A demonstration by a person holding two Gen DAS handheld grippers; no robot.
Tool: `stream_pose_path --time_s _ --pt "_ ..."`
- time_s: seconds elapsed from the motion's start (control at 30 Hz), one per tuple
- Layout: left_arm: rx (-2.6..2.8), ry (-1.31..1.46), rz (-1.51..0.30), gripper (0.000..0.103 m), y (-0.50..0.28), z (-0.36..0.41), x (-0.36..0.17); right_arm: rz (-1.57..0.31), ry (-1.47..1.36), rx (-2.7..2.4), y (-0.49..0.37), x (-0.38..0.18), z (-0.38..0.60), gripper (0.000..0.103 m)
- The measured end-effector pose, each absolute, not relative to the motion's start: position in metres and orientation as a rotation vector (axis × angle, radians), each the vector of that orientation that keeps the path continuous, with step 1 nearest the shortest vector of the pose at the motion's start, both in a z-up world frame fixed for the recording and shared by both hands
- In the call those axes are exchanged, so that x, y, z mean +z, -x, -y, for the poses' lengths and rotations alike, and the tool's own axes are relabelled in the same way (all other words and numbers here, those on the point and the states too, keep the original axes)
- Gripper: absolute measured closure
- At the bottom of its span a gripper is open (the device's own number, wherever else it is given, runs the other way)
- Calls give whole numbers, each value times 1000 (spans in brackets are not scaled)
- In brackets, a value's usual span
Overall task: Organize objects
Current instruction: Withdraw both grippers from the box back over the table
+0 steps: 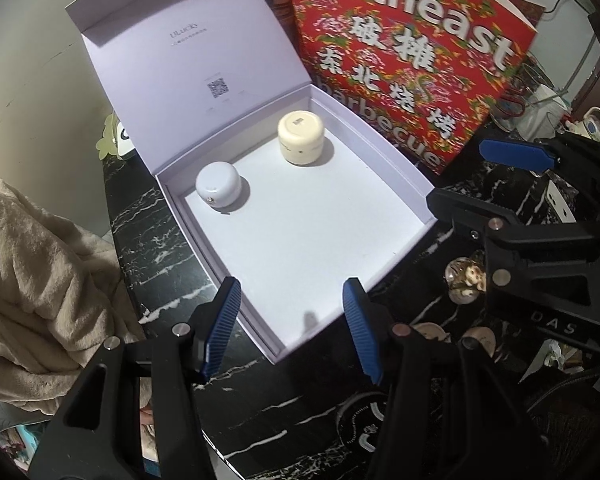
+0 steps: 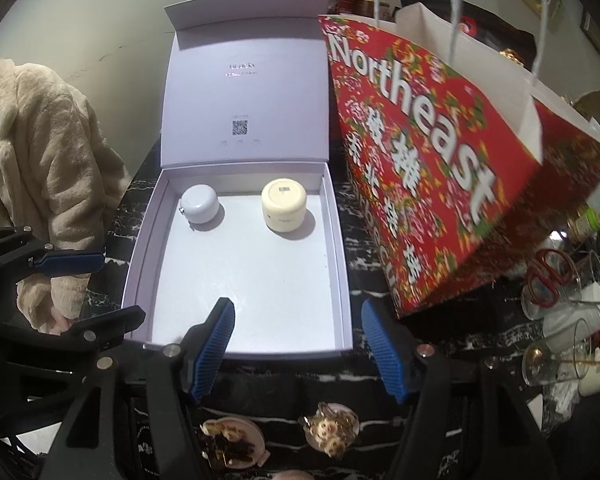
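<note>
Both grippers are empty. The left gripper has its jaws apart above the near edge of the box; the right gripper is the same, jaws apart over that near edge. Two jars stand inside the box at its far wall: one white jar on the left, one cream jar on the right. One red bag stands just beside the box, on its right.

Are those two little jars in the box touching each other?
Apart. In the right wrist view the white jar and the cream jar stand separately, with bare floor of the box plainly between them.
</note>
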State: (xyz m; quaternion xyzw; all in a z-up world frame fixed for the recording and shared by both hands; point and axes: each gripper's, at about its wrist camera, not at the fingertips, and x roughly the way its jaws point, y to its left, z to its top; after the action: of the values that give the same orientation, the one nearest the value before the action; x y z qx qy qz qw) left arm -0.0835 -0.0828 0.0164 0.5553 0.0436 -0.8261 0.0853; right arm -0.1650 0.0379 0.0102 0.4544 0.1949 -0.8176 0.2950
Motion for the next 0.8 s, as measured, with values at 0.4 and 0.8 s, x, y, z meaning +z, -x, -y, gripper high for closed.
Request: stream_pose_path --time_s 0.4,0.8 --pt "-2512 -1713 -101 52 75 52 14 -497 -1260 -2213 150 9 -74 35" --pt "-2558 -1785 -63 52 69 19 5 -472 -1333 -2267 132 1 -109 35"
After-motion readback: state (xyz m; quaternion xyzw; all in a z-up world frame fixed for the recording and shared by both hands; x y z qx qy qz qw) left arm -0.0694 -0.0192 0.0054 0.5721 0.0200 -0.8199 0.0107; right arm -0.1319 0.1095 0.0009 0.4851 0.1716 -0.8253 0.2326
